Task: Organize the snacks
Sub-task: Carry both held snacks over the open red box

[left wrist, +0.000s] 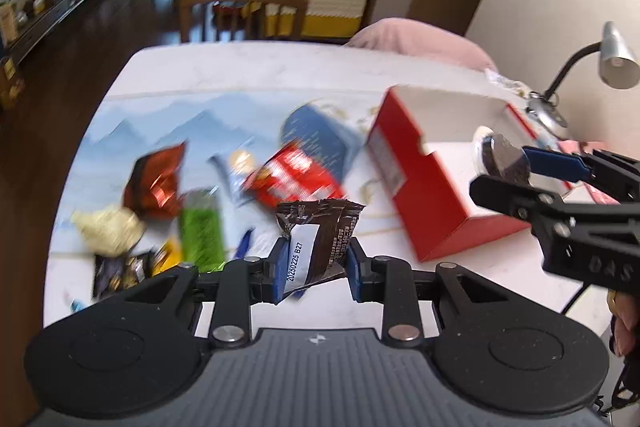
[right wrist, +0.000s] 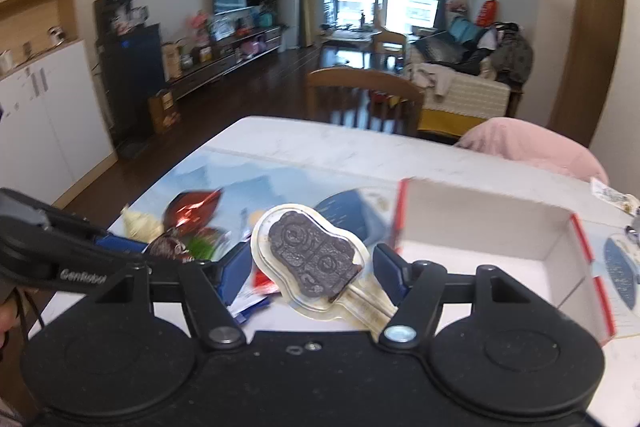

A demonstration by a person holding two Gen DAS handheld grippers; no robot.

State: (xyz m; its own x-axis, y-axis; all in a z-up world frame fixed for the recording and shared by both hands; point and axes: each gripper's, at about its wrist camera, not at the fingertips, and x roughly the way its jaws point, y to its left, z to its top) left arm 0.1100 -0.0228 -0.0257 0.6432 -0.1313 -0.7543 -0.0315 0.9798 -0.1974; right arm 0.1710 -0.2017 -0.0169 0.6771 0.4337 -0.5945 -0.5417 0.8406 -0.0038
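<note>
My left gripper (left wrist: 316,263) is shut on a dark brown snack packet (left wrist: 318,237) with a white date label, held above the table left of the red box (left wrist: 424,195). My right gripper (right wrist: 314,267) is shut on a clear-wrapped chocolate lolly (right wrist: 310,255), held just left of the open red box (right wrist: 488,247), whose white inside looks empty. In the left wrist view the right gripper (left wrist: 504,167) holds the lolly (left wrist: 502,153) over the box's near end. Several snack packets lie on the mat: a red one (left wrist: 296,175), a green one (left wrist: 200,231), a brown-orange one (left wrist: 154,183).
The white table (left wrist: 240,67) carries a blue patterned mat (left wrist: 132,123). A desk lamp (left wrist: 608,59) stands at the right edge. A wooden chair (left wrist: 240,11) and a pink cushion (left wrist: 416,39) sit behind the table. A blue round packet (left wrist: 320,135) lies beside the box.
</note>
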